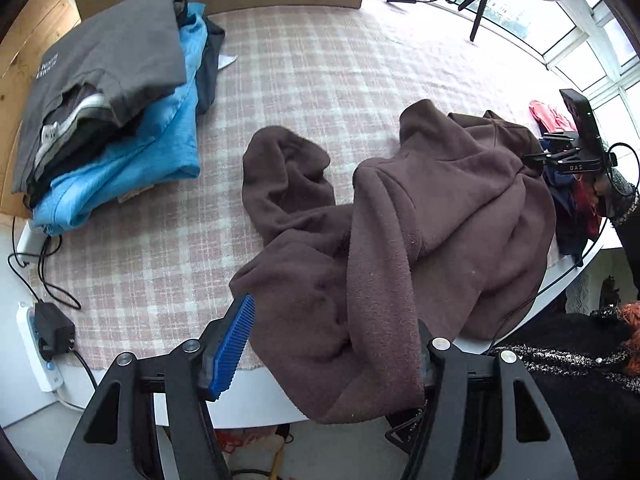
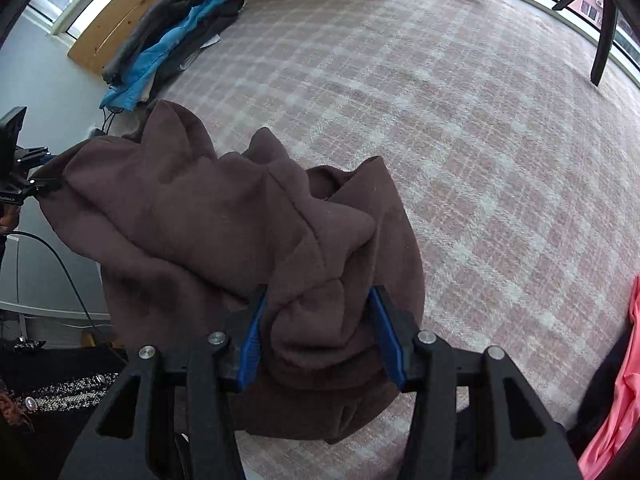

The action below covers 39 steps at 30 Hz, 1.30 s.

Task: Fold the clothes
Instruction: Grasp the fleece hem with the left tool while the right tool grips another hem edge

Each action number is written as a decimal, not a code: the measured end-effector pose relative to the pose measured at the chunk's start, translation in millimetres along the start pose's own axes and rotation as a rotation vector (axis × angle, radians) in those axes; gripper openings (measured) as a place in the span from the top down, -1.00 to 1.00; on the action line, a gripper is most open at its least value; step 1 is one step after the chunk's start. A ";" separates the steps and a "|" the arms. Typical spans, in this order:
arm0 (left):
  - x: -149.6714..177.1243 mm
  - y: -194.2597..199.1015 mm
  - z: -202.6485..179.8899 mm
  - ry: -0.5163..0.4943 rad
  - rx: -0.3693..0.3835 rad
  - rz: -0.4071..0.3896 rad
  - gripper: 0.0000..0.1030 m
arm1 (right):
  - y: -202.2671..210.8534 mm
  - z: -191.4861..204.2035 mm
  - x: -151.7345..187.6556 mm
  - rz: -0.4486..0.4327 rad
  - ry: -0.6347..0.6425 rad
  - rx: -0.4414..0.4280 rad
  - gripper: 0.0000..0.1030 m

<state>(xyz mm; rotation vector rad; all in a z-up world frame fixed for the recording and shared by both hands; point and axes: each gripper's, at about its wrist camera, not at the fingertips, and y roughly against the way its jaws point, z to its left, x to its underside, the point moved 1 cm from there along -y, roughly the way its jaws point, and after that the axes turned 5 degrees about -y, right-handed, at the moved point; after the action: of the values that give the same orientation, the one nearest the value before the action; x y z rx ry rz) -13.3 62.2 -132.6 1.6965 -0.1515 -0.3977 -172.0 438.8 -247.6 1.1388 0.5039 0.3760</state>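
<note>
A brown fleece garment (image 1: pixel 400 220) lies crumpled on the plaid-covered table (image 1: pixel 320 60), with one end hanging over the near edge. My left gripper (image 1: pixel 334 312) is open and wide. The fleece is draped over its right finger and hides it, while the blue left pad (image 1: pixel 234 348) is bare. In the right wrist view my right gripper (image 2: pixel 319 292) is closed around a thick bunch of the brown garment (image 2: pixel 200 208) and holds it raised. Each gripper shows in the other's view: the right gripper (image 1: pixel 532 156) and the left gripper (image 2: pixel 44 184).
A stack of folded clothes (image 1: pixel 112 100), grey on blue, sits at the far left corner. A pink garment (image 2: pixel 624 380) lies at the right beside other unfolded clothes. A power strip (image 1: pixel 36 340) with cables hangs at the left edge. A ring-light tripod (image 1: pixel 480 8) stands by the window.
</note>
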 end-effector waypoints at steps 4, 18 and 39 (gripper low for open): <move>0.2 -9.1 -5.8 -0.059 -0.090 0.021 -0.39 | 0.0 10.8 0.7 -0.001 0.036 0.040 0.06; -65.2 -51.2 -19.5 -0.151 0.058 0.026 -0.29 | 30.0 16.8 -12.1 -0.084 0.047 0.015 0.06; -56.1 -83.8 -12.4 0.011 0.143 0.068 0.51 | 21.5 11.0 -17.8 -0.093 0.091 -0.061 0.59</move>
<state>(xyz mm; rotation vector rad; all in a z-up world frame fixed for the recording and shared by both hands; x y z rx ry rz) -71.7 105.9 -203.3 1.8289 -0.2331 -0.3329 -181.2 429.1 -220.7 1.0393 0.6193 0.3608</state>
